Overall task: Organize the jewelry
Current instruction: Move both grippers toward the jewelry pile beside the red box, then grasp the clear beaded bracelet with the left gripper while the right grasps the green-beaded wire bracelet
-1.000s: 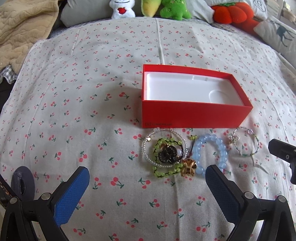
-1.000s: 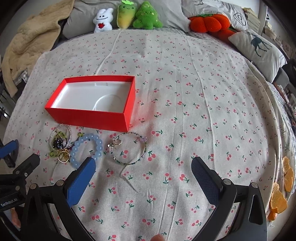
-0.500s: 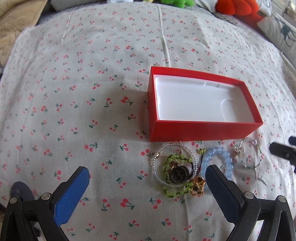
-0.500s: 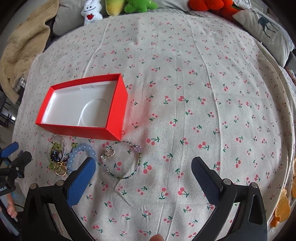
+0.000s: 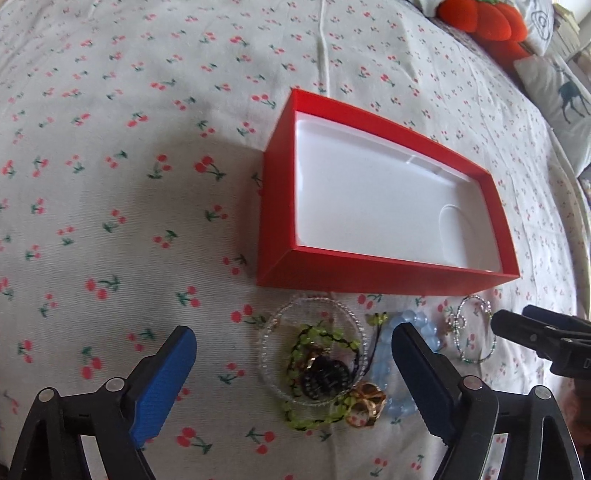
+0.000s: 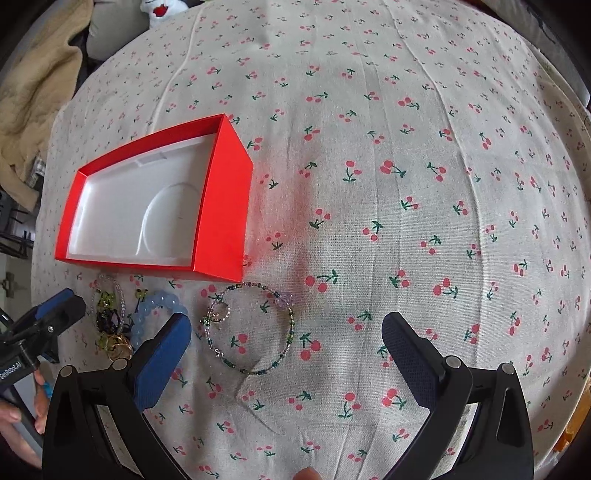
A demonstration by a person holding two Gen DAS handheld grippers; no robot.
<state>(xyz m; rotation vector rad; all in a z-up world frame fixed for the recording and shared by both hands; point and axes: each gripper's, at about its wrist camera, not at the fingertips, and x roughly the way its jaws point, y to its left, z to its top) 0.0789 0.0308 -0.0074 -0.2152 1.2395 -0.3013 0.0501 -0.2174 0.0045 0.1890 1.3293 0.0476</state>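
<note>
An open red box (image 5: 388, 275) with a white insert lies on the cherry-print cloth; it also shows in the right wrist view (image 6: 221, 206). In front of it lie a clear bead bracelet (image 5: 275, 325), a green bead bracelet (image 5: 325, 338) with a dark charm, a gold ring piece (image 5: 367, 404), a pale blue bead bracelet (image 5: 419, 325) and a thin green-bead wire bracelet (image 6: 288, 332). My left gripper (image 5: 293, 380) is open, low over the clear and green bracelets. My right gripper (image 6: 286, 349) is open, low over the wire bracelet. Both hold nothing.
A tan blanket (image 6: 33, 92) lies at the far left and a white plush toy (image 6: 162, 9) at the back. An orange plush (image 5: 484, 22) and a deer-print pillow (image 5: 554, 96) sit at the back right. The cloth covers a bed.
Both grippers have moved forward and down toward the jewelry, so box and bracelets look larger. The left gripper's fingers now flank the clear bracelet; the right's flank the wire bracelet.
</note>
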